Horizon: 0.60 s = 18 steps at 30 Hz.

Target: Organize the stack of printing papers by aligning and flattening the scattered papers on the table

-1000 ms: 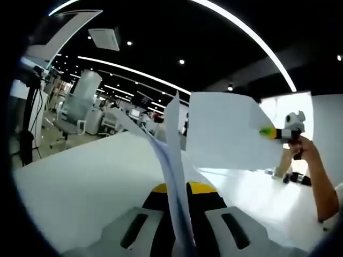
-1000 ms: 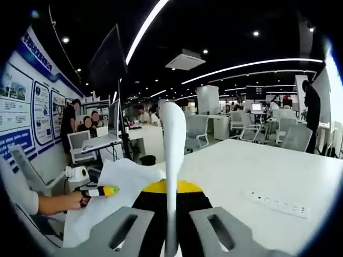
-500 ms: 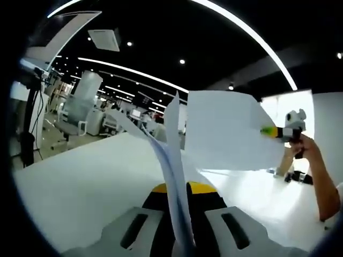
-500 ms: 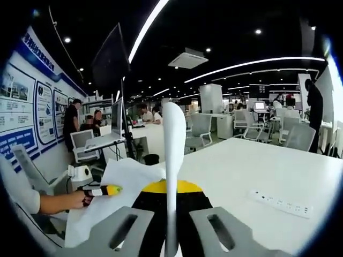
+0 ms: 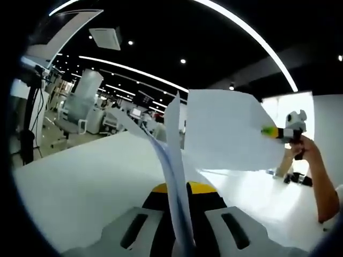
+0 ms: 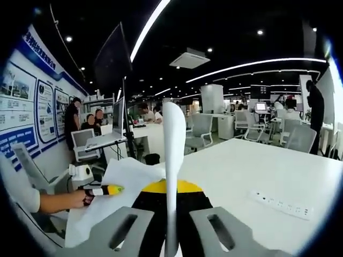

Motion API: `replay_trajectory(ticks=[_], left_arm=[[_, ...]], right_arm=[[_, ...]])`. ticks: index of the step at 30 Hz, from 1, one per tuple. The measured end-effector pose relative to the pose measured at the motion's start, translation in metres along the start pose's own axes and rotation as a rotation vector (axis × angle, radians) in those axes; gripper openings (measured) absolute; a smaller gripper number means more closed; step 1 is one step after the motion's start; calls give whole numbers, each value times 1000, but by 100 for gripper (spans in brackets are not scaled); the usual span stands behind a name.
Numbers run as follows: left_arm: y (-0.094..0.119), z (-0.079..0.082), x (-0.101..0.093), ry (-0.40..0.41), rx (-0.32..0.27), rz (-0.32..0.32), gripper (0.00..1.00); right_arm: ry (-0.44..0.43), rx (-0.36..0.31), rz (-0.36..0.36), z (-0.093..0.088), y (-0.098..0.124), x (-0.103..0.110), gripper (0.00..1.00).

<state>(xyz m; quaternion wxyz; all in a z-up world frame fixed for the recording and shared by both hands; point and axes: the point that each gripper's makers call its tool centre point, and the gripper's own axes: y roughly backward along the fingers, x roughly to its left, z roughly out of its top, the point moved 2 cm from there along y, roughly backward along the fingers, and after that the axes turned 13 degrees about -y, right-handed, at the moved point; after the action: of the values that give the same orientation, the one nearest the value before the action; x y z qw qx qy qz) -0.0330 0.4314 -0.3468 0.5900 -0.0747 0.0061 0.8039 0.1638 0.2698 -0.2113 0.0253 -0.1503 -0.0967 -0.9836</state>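
Nothing shifted: papers [image 5: 225, 131] between both tongs (power strip [image 6: 281, 205] nearby).

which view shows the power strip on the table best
The right gripper view: the white power strip lies in plain sight on the white table, right of the paper. In the left gripper view I cannot make it out.

Open-plan office: rows of grey swivel office chairs [image 6: 199, 130], white desks with computer monitors [image 6: 117, 118], blue-and-white wall info posters [image 6: 44, 99], black ceiling with long linear LED strips [image 6: 252, 63].
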Motion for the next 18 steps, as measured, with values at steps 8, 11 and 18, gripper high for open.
replay_trajectory(ticks=[8, 11, 18], left_arm=[[0, 0, 1, 0, 1, 3, 9], [0, 0, 0, -2, 1, 5, 9], [0, 0, 1, -4, 1, 9, 9]], right_arm=[[21, 2, 21, 1, -3, 10, 0], [29, 1, 26, 1, -3, 13, 0], [29, -6, 33, 3, 0, 16, 0]])
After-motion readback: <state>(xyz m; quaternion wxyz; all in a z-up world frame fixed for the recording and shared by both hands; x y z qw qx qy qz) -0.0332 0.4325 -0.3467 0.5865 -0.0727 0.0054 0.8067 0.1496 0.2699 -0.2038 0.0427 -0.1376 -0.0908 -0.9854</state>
